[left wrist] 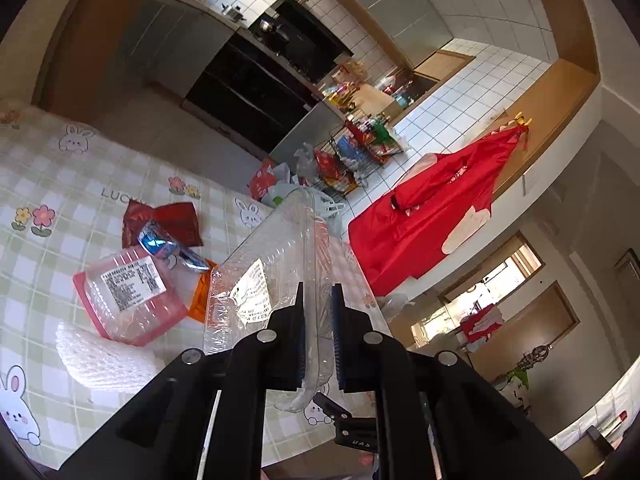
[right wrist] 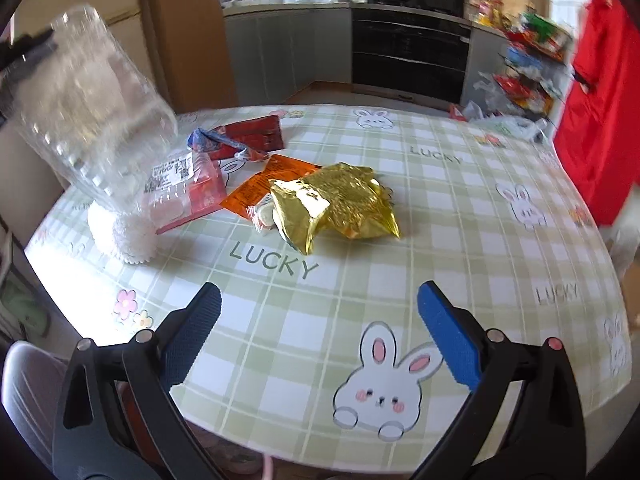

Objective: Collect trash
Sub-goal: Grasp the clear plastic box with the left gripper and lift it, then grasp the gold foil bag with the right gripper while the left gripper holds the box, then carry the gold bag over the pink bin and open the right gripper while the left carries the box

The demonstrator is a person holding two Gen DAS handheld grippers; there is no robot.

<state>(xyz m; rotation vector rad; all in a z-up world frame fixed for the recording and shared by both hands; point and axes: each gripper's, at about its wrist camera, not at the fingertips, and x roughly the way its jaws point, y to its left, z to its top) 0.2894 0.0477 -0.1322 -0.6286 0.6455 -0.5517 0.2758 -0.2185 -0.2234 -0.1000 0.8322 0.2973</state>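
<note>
Left wrist view: the left gripper is clenched on the rim of a clear plastic box. The box is lifted off the table and tilted, and it reaches away toward 12 o'clock.
Clear box label: a white sticker with small print sits on the box wall, at 9 o'clock from the blue pads.
Pink tray: a pink plastic tray with a white label lies on the table at 9 o'clock from the claw.
White foam net: a white foam net lies just beside the pink tray, at its 6 o'clock.
Red wrapper: a dark red wrapper lies at 12 o'clock from the pink tray, with a blue shiny wrapper partly on top of it.
Orange wrapper: a bit of orange wrapper peeks out between the pink tray and the clear box.
Right wrist view: the right gripper is released, its jaws wide apart, with nothing between them. It hangs over the tablecloth, which is green checked with bunnies.
Gold bag: a crumpled gold bag lies on the table at 12 o'clock from the open claw, well apart from it.
Clear box here: it shows blurred at 10 o'clock, up in the air.
Red cloth: a red cloth hangs at 3 o'clock past the table edge.
</note>
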